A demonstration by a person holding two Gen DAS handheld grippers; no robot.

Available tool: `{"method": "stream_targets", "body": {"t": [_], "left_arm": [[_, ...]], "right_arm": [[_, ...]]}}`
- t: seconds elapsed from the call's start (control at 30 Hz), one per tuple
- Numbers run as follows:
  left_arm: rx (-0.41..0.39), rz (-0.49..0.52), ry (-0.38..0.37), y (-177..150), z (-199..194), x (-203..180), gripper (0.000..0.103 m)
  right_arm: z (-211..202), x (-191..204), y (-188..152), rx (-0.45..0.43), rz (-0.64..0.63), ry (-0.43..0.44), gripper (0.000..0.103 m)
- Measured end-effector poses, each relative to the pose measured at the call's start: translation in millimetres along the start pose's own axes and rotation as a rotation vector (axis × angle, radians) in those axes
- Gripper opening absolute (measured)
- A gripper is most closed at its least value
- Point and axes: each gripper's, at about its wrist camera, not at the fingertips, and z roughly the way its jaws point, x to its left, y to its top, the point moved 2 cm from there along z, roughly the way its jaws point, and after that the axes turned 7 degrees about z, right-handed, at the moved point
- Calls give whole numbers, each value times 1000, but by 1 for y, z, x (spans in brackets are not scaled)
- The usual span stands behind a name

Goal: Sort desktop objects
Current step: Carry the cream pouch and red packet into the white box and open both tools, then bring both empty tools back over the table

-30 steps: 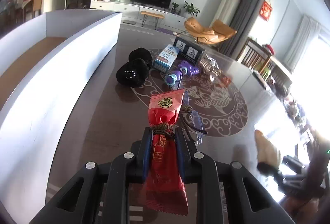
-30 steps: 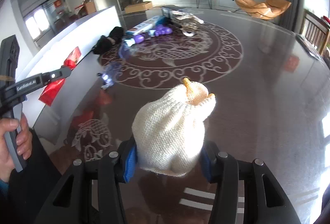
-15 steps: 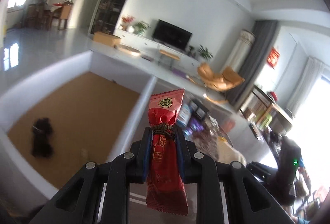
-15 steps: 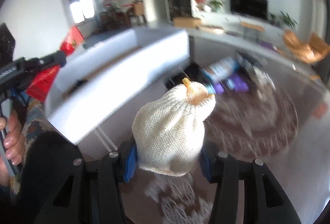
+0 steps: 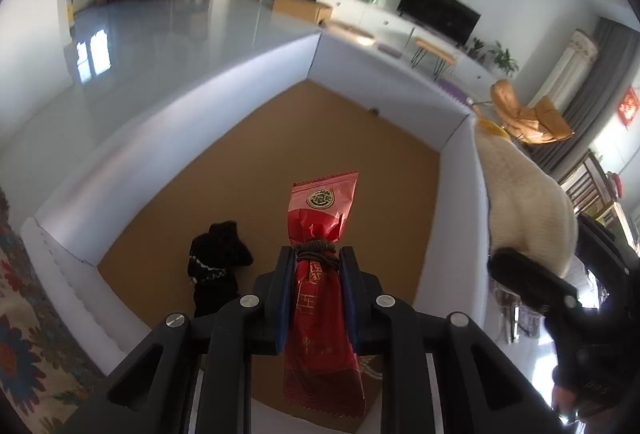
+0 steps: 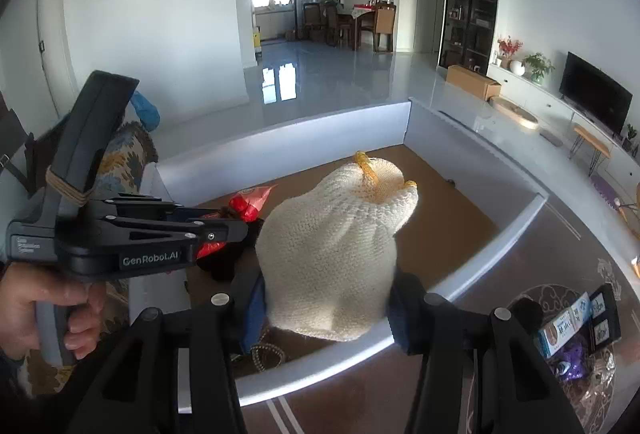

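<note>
The left gripper [image 5: 316, 262] is held above the white-walled box [image 5: 224, 82], tipped down toward its brown floor [image 5: 304, 138], and its jaws are pinched on a red snack packet [image 5: 320, 314] that is bound at the neck by a dark cord. A round green-and-gold emblem is seen near the packet's top edge and pale characters are printed lower down, but they cannot be read. A black fabric item [image 5: 218, 266] is seen lying on the box floor, below and to the left of the packet. The right gripper [image 6: 326, 298] is poised over the near wall of the box, its jaws clamped on a cream knitted piece [image 6: 332, 250] with a yellow-trimmed opening at its top. In the right wrist view the left gripper is seen from the side, gripped at the handle by the left hand [image 6: 44, 310]; "GenRobot.AI" is printed on its black body. On the dark patterned table [image 6: 520, 262], right of the box, a blue-and-white carton [image 6: 564, 326] with unreadable print and a purple object [image 6: 572, 362] are left lying.
</note>
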Motion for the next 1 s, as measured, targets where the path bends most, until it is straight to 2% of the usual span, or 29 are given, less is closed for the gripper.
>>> {"method": "stream_targets", "body": {"t": [0.03, 0.07, 0.1, 0.13, 0.17, 0.23, 0.33, 0.43, 0.5, 0.57, 0.67, 0.77, 0.83, 0.93, 1.0], "left_arm": [[29, -11, 26, -3, 7, 5, 25], [52, -22, 47, -6, 12, 10, 35], [81, -33, 65, -5, 19, 15, 45], [107, -49, 85, -7, 24, 19, 68], [113, -56, 113, -8, 25, 22, 74], [78, -48, 107, -11, 15, 21, 74], [1, -36, 102, -17, -8, 8, 74], [-72, 9, 58, -16, -36, -21, 75], [-115, 73, 11, -15, -54, -56, 78], [-145, 154, -47, -17, -67, -97, 89], [-171, 317, -150, -35, -75, -170, 99], [-134, 433, -183, -57, -55, -220, 103], [-72, 481, -158, -74, -25, -243, 103], [44, 497, -115, -95, 33, -257, 103], [117, 497, -71, -105, 72, -256, 103]], "right_arm": [[20, 2, 1, 39, -11, 13, 60], [36, 1, 0, 80, -9, 18, 67], [47, -1, -2, 107, 0, 20, 89], [60, -4, -3, 138, 20, 27, 100], [64, -8, -5, 143, 35, 34, 100], [59, -20, -5, 110, 88, 47, 100], [30, -40, -10, 28, 159, 53, 100], [-16, -67, -23, -64, 211, 2, 102], [-46, -93, -42, -118, 234, -56, 103], [-77, -119, -71, -150, 260, -162, 103], [-106, -168, -122, -139, 357, -301, 103], [-114, -219, -181, -41, 466, -438, 103], [-116, -242, -216, 24, 524, -513, 103], [-118, -268, -260, 80, 592, -572, 103], [-124, -269, -279, 100, 604, -593, 103]]}}
